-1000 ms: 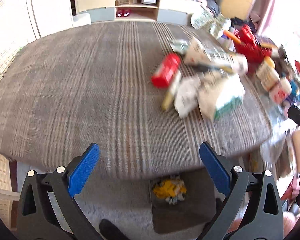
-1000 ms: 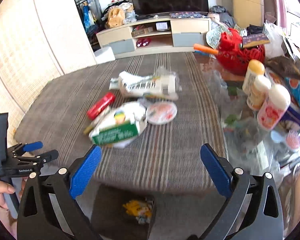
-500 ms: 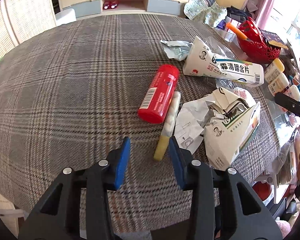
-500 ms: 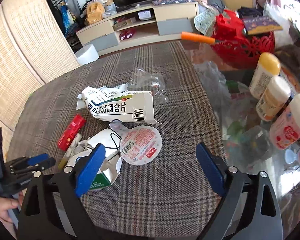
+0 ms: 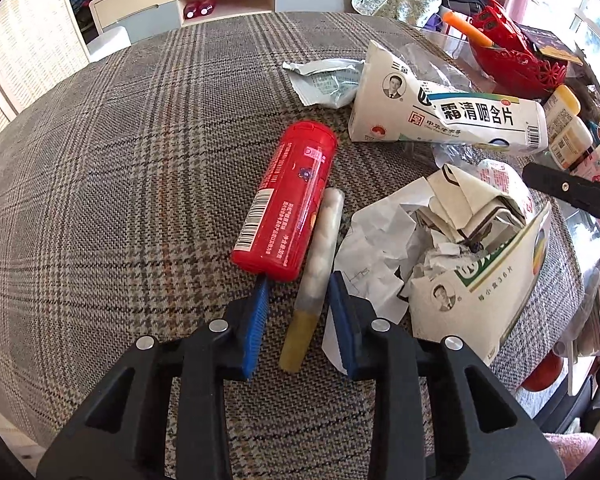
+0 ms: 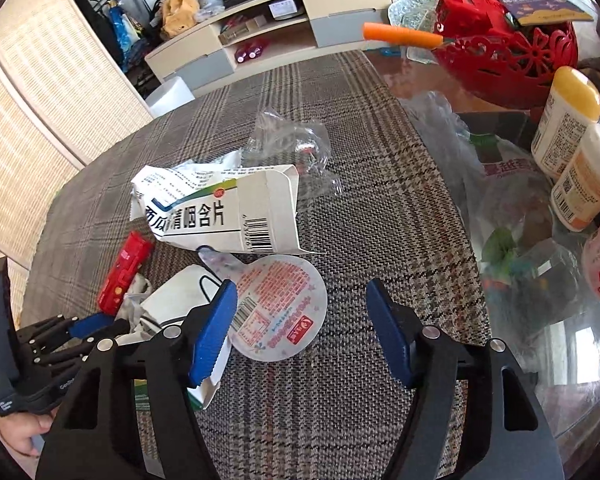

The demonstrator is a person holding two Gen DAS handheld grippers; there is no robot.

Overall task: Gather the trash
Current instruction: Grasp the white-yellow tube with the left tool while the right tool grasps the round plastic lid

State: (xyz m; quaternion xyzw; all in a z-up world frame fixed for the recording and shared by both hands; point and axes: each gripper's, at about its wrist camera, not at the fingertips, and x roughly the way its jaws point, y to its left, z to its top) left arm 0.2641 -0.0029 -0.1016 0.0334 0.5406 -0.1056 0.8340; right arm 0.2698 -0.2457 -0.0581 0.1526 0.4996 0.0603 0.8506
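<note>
The white carton point(image 5: 456, 120) at far right reads "清咽含片"; the torn green-banded carton point(image 5: 496, 276) nearer shows "36片" (small print beside it unreadable).

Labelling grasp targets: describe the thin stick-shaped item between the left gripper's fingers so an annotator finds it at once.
On the plaid tablecloth, look near the front edge, just right of the red tube lying on its side. The slim roll lies alongside it, between the closing, not yet touching pads of the left gripper. Unlike the crumpled paper to its right, it is a narrow clear-wrapped stick of whitish tablets with a yellow end.
</note>
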